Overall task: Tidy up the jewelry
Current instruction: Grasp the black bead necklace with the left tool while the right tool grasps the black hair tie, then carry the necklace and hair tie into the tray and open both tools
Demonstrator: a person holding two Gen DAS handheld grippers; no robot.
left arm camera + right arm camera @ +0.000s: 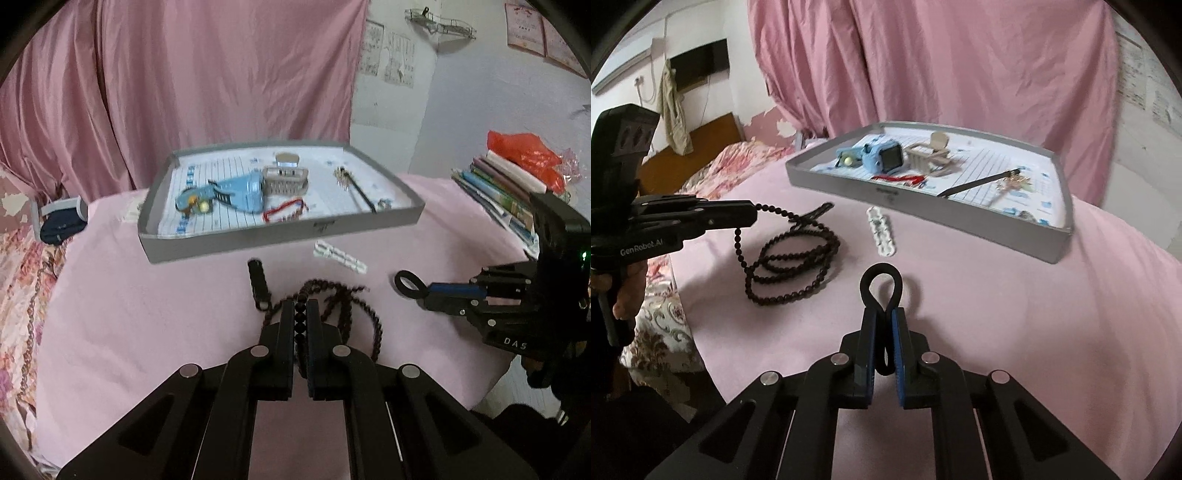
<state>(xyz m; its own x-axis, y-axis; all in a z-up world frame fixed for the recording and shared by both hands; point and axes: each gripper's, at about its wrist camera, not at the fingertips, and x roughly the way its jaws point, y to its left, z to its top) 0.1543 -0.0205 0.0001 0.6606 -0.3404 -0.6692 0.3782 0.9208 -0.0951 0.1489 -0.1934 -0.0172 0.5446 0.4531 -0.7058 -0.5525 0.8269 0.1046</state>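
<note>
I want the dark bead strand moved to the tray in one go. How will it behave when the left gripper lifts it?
The bead strand looks floppy: from the left gripper it hangs straight down, then coils loosely on the pink cloth. Lifted, it will probably trail and swing rather than hold shape. Its loops overlap, so it may snag or tangle.

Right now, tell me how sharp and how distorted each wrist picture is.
Left wrist view: the fisheye bows the grey tray and darkens the corners; the bead necklace beyond the left claw is motion-smeared. Right wrist view: the same barrel bend curves the tray rim; the black hair tie in the right claw is fairly crisp; light is soft, without glare.
</note>
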